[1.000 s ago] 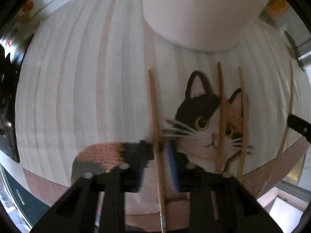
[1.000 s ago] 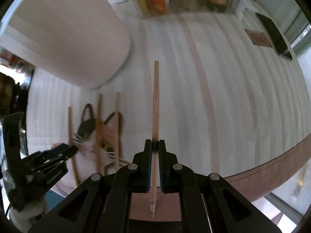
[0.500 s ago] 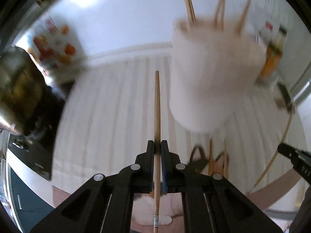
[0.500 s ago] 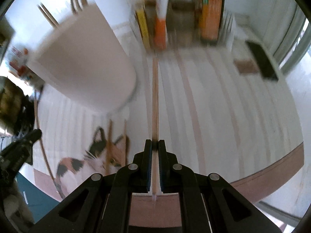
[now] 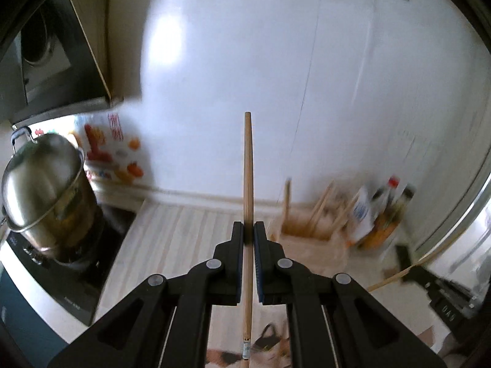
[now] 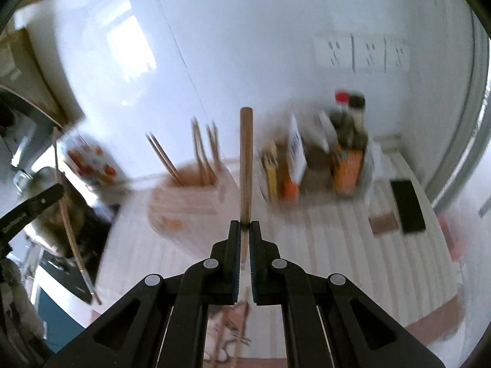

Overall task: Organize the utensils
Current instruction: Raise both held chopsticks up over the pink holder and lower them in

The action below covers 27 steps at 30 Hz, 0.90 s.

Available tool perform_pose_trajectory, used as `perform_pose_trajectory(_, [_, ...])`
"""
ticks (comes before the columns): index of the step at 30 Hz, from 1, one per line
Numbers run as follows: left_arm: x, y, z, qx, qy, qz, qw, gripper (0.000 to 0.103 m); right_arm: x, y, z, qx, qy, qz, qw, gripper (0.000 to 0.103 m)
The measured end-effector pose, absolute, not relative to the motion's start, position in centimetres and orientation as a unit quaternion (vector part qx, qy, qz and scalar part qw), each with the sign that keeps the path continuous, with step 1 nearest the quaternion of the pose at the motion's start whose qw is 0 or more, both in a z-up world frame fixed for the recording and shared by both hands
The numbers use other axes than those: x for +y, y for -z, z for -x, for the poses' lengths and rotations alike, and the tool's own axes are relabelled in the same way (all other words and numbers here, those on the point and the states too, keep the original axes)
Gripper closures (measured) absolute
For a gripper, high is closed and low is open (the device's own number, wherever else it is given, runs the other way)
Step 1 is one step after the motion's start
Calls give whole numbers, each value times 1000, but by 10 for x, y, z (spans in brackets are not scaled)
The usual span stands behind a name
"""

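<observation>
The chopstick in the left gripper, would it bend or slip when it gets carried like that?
Probably not bend: the chopstick looks like stiff wood and stays straight beyond the left gripper. It seems light, being so thin. It could slip or swivel, though, since the jaws pinch the smooth, round stick at only one spot along its length.

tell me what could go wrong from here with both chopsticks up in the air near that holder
1. The holder already has several sticks poking out, so an incoming tip could hit them or tip it over.
2. Each gripper, left gripper and right gripper, pinches only a thin chopstick; it may pivot or slip.
3. The bottles stand close beside the holder and could be knocked.
</observation>
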State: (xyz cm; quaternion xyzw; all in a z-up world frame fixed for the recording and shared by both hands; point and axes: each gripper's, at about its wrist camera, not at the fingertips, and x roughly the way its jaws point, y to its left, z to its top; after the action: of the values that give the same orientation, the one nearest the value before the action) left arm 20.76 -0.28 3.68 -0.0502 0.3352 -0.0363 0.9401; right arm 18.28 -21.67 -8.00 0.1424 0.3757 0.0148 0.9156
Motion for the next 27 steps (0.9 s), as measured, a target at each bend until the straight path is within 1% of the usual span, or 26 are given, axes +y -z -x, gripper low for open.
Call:
perform_pose_trajectory(5, [-4,-84,-223,294,59,84,950,99,-217,25,-197,338,-41,-144,929,98])
perform_pose_trajectory(9, [-12,-100,-245,270,71,112,954,99,-213,0,-215,319,-49,-139,936,98])
perform_pose_trajectory(12, [-20,-93,-270,262,71,132,953,99,-213,-4,-238,319,-50,-145,935,98])
perform_pose_trajectory(15, [-26,-76,-297,265,67,153,950,99,-213,2,-264,332,-54,-160,928,98])
perform_pose_trajectory(22, [-35,-26,-342,280,55,167,944,99,-215,33,-303,364,-46,-185,912,98])
perform_pose_trajectory(27, [-36,-2,-362,286,51,167,942,99,-219,52,-319,381,-37,-195,903,98])
